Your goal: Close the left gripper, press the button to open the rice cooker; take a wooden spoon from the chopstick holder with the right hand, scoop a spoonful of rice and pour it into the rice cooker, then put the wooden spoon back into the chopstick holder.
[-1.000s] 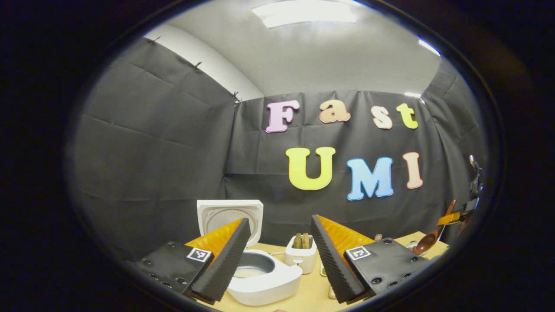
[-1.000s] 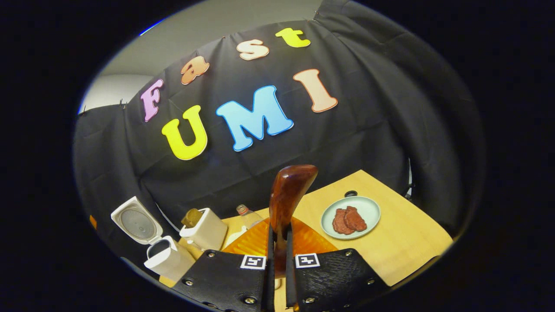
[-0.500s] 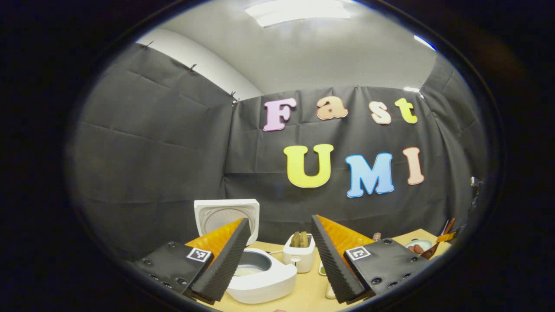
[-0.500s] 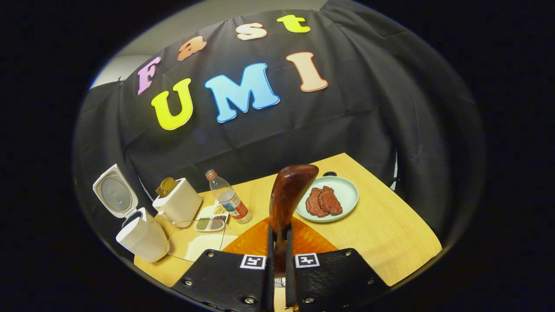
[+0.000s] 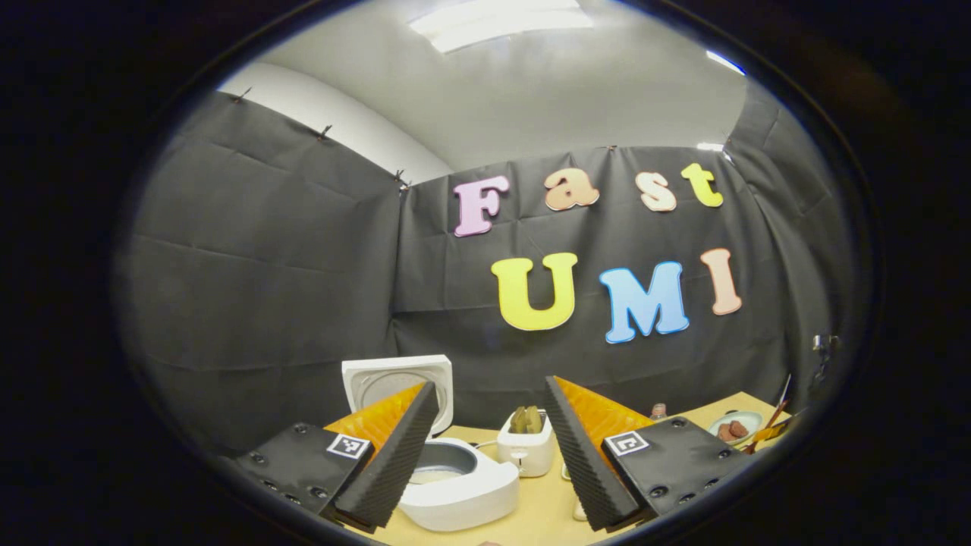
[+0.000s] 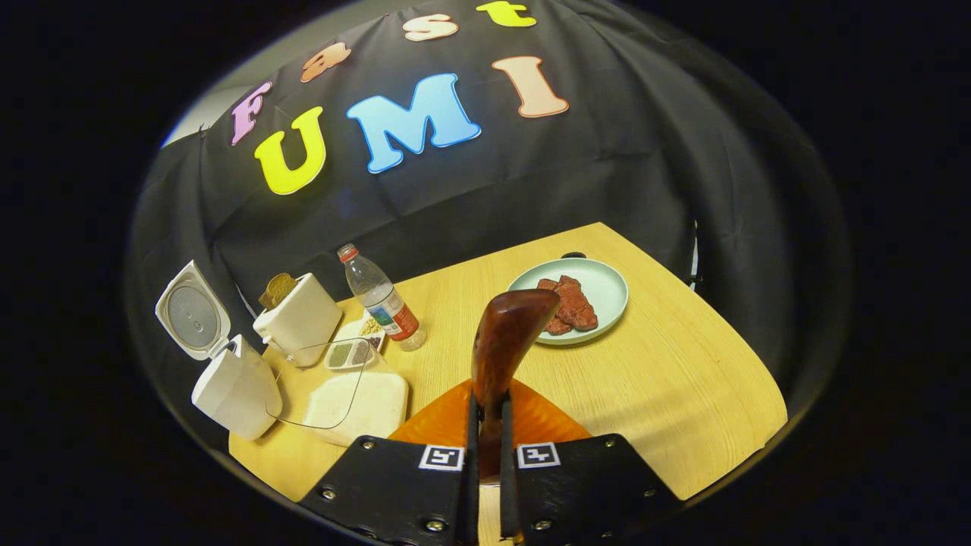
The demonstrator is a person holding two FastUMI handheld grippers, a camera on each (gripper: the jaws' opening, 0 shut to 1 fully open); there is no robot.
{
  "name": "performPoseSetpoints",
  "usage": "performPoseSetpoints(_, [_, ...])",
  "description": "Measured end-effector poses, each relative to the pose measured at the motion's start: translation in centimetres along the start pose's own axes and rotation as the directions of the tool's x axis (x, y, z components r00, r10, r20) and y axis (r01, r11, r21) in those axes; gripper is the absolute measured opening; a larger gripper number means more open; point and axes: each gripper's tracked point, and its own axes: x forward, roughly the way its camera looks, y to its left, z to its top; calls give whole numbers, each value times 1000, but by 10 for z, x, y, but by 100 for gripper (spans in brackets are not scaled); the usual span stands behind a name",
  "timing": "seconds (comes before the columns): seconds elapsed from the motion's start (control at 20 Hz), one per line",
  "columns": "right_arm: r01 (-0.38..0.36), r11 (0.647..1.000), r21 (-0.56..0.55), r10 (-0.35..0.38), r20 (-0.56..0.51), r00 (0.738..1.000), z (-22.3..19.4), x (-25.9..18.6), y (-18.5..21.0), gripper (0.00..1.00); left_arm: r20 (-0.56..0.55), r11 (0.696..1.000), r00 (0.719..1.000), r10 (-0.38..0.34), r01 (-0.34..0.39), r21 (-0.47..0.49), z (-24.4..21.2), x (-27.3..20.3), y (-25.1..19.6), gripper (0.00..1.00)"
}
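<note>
- The right hand-held gripper (image 6: 485, 425) is clamping the wooden spoon (image 6: 504, 337) by its handle, bowl up, above the surface (image 6: 683, 394).
- The left hand-held gripper (image 5: 485, 447) is gaping wide, holding nothing, facing the rice cooker (image 5: 455, 485), whose lid is standing open.
- The scooping step is seemingly in hand; next, the spoon needs dipping into the rice container (image 6: 356, 402).

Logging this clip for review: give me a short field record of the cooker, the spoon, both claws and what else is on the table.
rice cooker: lid up, pot open
wooden spoon: clamped in right claw, bowl end pointing up
left claw: open, holding nothing, near cooker
rice container: clear box with white rice, in front of right claw
holder: white, beside cooker
other items: bottle, seasoning tray, plate with meat
table: light wood
</note>
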Motion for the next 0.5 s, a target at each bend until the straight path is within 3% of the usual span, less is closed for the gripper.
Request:
performPoseSetpoints(0.25, [6,998,-58,-3,46,999,10,-8,-10,19,-1,1000,1000,11,-11,1,0,-2,-8,97])
performPoseSetpoints(0.35, [25,993,-114,-17,66,998,18,-15,-18,44,-10,1000,1000,17,-17,3,-2,-1,-11,97])
performPoseSetpoints(0.4, [55,987,-149,-41,93,995,27,-18,-25,69,-10,1000,1000,19,-19,2,-3,0,-13,95])
performPoseSetpoints(0.45, [86,980,-182,-64,123,990,35,-24,-31,87,-10,1000,1000,23,-23,1,-3,0,-14,97])
performPoseSetpoints(0.5, [116,970,-212,-84,156,984,45,-31,-36,98,-12,1000,1000,28,-28,-1,-4,1,-14,96])
